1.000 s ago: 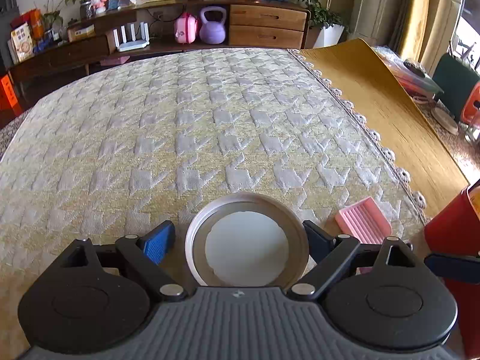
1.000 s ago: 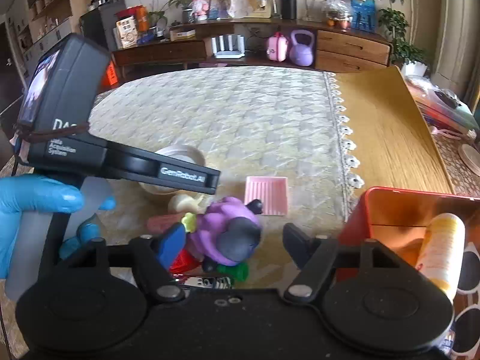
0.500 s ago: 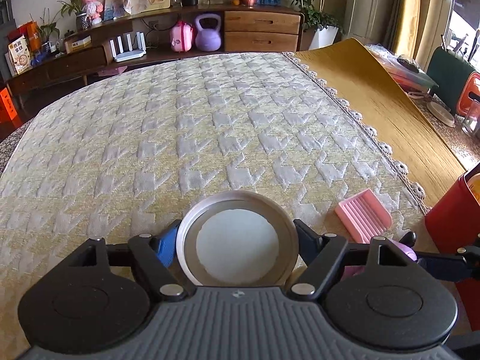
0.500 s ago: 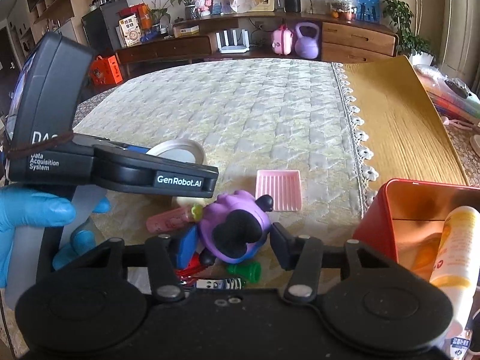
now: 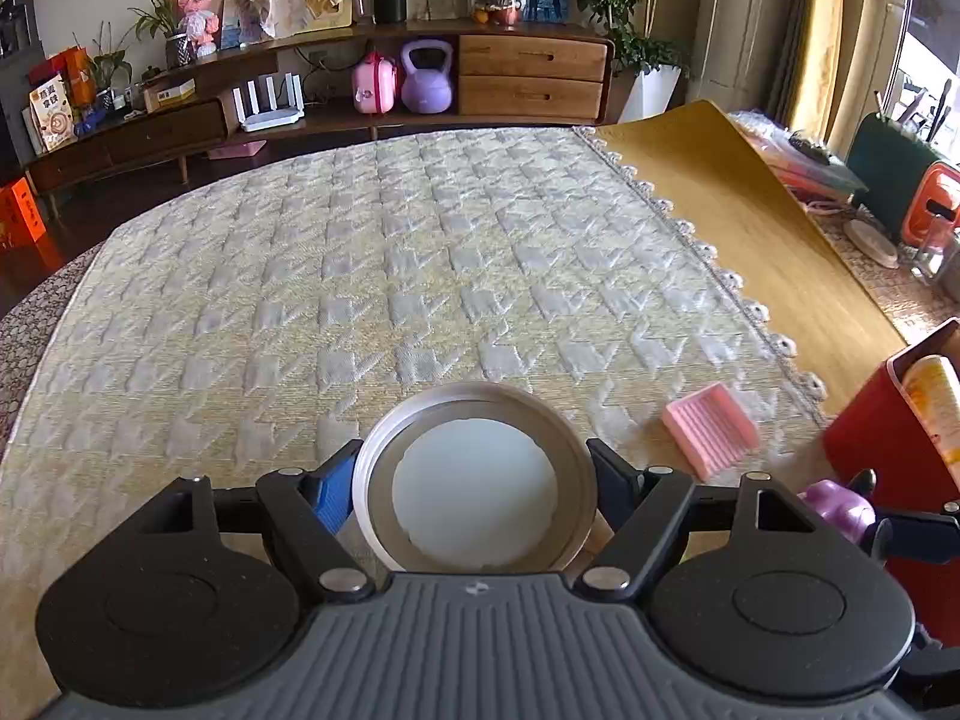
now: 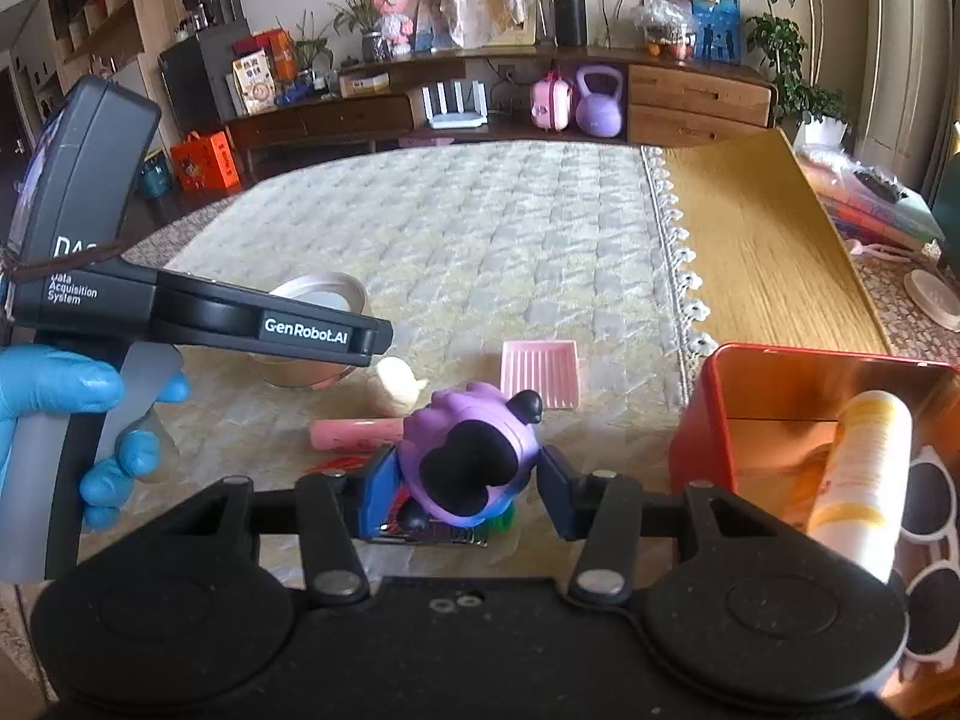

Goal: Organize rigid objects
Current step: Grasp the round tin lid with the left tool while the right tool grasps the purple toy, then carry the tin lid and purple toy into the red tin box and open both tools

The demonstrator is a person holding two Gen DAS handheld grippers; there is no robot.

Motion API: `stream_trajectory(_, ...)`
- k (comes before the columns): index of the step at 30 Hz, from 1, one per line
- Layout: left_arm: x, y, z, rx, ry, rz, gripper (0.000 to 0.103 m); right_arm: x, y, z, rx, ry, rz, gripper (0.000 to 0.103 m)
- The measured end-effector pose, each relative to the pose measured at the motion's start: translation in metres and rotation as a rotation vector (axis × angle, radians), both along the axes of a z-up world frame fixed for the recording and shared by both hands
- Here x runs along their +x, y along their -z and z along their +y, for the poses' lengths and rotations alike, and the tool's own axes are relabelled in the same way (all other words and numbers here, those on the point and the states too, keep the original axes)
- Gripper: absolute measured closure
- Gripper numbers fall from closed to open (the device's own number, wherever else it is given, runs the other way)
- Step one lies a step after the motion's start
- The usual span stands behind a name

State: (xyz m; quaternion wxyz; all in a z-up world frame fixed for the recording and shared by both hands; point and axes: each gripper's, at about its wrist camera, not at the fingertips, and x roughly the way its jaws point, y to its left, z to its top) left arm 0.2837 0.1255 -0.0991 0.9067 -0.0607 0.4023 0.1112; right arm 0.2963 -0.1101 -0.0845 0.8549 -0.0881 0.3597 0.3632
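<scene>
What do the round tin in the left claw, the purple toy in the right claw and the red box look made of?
The round tin looks like brushed metal: a dull silver rim with soft glare, around a pale, matte centre of unclear material. The purple toy looks like moulded plastic or vinyl, smooth with a slight sheen. The red box seems to be painted tinplate: its inner walls reflect like metal.

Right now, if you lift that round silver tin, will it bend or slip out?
Probably no bending: the round silver tin looks like stiff metal. It might slip, since the left hand-held gripper squeezes a smooth, curved wall. It looks shallow and holds only something flat and white, so it is probably light.
</scene>
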Motion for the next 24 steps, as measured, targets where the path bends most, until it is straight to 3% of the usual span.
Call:
stream_trajectory(13, -0.034, -0.046, -0.036, -0.036, 0.062, -0.018, 0.026, -0.026, -0.041, -0.042, 0.067, 0.029, -0.028, 0.054)
stream_trajectory(24, -0.046, -0.074, -0.087, -0.04, 0.145, -0.055, 0.026, -0.03, -0.063, -0.103, 0.097, 0.113, -0.062, 0.054)
